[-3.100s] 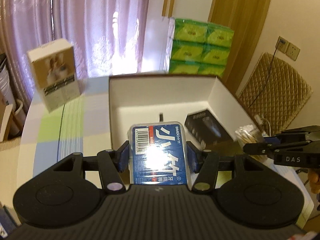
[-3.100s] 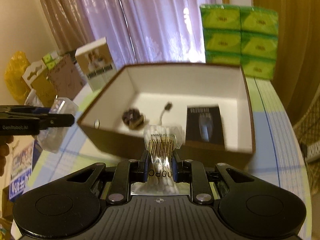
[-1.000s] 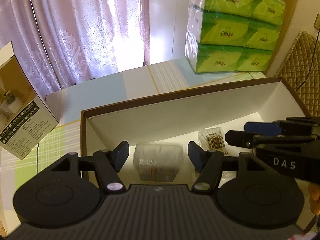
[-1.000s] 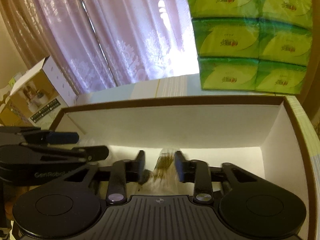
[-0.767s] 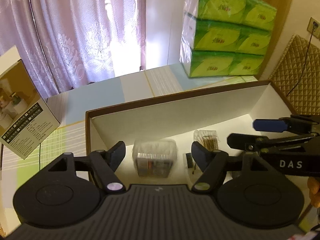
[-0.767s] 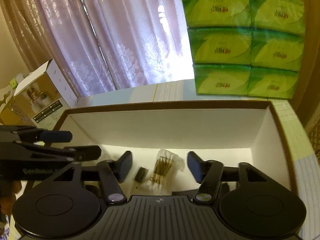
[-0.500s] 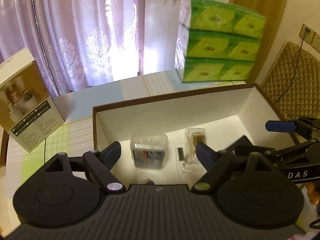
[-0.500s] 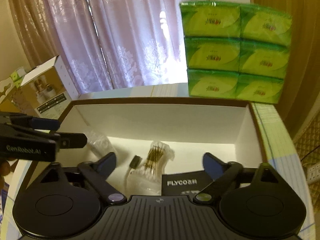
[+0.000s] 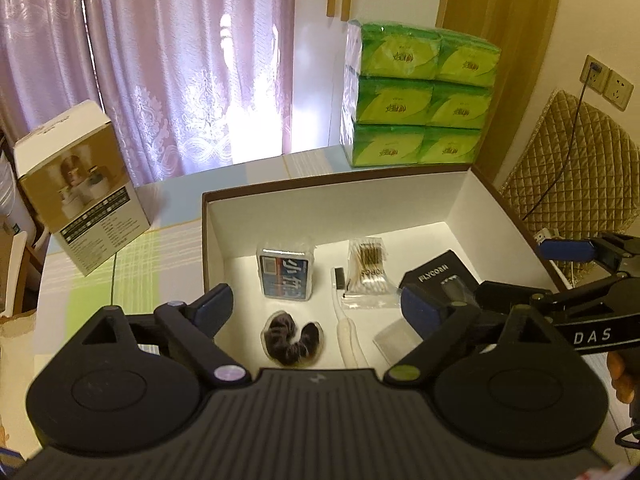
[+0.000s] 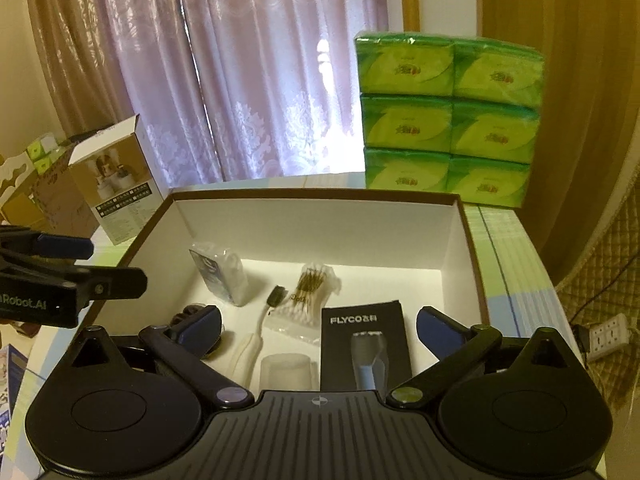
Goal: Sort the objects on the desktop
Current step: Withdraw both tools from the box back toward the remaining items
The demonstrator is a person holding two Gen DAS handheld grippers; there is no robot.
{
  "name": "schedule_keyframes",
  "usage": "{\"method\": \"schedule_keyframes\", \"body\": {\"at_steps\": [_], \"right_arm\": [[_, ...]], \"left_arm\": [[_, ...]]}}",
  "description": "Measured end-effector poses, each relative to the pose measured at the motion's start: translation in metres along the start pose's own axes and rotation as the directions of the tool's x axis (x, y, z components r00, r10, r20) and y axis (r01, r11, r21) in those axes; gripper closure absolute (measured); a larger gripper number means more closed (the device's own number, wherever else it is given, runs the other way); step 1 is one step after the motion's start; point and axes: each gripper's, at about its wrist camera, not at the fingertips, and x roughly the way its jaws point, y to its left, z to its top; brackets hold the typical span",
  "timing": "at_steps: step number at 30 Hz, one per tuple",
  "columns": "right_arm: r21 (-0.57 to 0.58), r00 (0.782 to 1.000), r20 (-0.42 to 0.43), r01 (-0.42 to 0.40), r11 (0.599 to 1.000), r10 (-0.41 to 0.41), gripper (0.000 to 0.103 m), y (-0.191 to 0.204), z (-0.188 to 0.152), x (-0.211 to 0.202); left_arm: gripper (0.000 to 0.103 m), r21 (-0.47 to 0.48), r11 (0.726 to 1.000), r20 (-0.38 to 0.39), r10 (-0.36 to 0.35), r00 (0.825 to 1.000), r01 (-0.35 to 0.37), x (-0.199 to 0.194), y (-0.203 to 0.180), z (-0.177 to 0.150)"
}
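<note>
Box (image 9: 452,196) holds six items (both grippers empty).

Each gripper is matte black plastic: a ribbed centre plate flanked by 2 round housings, with linkage arms carrying blue-padded fingers (image 9: 212,306). The left gripper (image 9: 316,304) has a purple and a yellow-green pivot screw; so does the right gripper (image 10: 320,330), lettered "DAS".
</note>
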Motion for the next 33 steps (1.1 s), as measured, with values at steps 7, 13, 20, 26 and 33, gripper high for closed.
{"method": "schedule_keyframes", "body": {"at_steps": [7,13,20,26,33], "right_arm": [[-0.005,1.000,0.021,0.003,1.000,-0.003,0.002,0.006,-0.012,-0.036],[-0.032,0.999,0.049,0.017,0.999,-0.015,0.002,0.014,-0.027,-0.069],[-0.022,0.998,0.060,0.009,1.000,-0.008,0.002,0.017,-0.048,-0.103],[-0.011,0.998,0.064,-0.004,1.000,0.005,0.002,0.019,-0.065,-0.127],[-0.031,0.998,0.058,-0.032,0.999,0.033,0.002,0.025,-0.084,-0.150]], "left_arm": [[0.013,-0.011,1.000,0.016,0.001,1.000,-0.001,-0.036,-0.014,-0.015],[0.010,-0.043,0.999,0.037,0.006,0.999,-0.004,-0.070,-0.022,-0.032],[0.010,-0.056,0.998,0.046,0.030,0.999,-0.028,-0.104,-0.035,-0.056],[0.010,-0.071,0.997,0.058,0.037,0.998,-0.033,-0.131,-0.047,-0.076],[0.010,-0.095,0.994,0.067,0.051,0.996,-0.044,-0.156,-0.057,-0.099]]}}
